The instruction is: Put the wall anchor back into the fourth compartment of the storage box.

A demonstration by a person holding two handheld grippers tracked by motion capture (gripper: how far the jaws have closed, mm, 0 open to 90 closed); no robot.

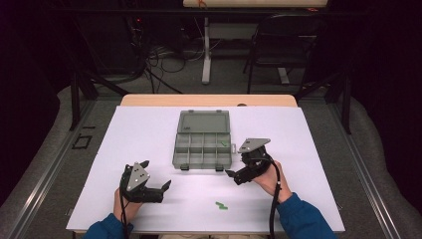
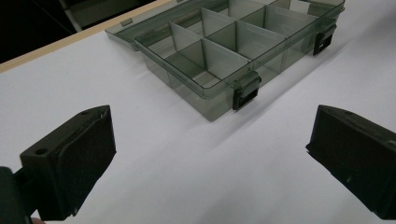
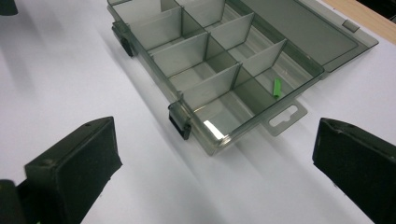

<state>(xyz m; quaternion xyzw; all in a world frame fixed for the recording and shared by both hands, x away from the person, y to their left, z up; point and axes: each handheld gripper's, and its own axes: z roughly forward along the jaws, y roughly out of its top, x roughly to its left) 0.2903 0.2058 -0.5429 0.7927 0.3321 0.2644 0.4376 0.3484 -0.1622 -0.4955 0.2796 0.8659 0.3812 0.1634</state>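
Note:
A smoky clear compartment box (image 1: 201,162) lies with its lid folded back in the middle of the white sheet. One small green piece (image 1: 224,144) rests in a right-hand compartment, also seen as a green piece (image 3: 277,87) in the right gripper view. A couple of green pieces (image 1: 221,204) lie loose on the sheet near the front. My left gripper (image 1: 156,175) hovers open at the front left, its jaws wide and bare, facing the box (image 2: 205,100). My right gripper (image 1: 237,166) is open just off the box's front right corner (image 3: 219,140), nothing between its jaws.
The white sheet (image 1: 139,139) covers a wooden table (image 1: 209,100). Black latches (image 2: 246,91) stick out from the box's front wall. A chair (image 1: 281,45) and cables stand on the floor beyond the table.

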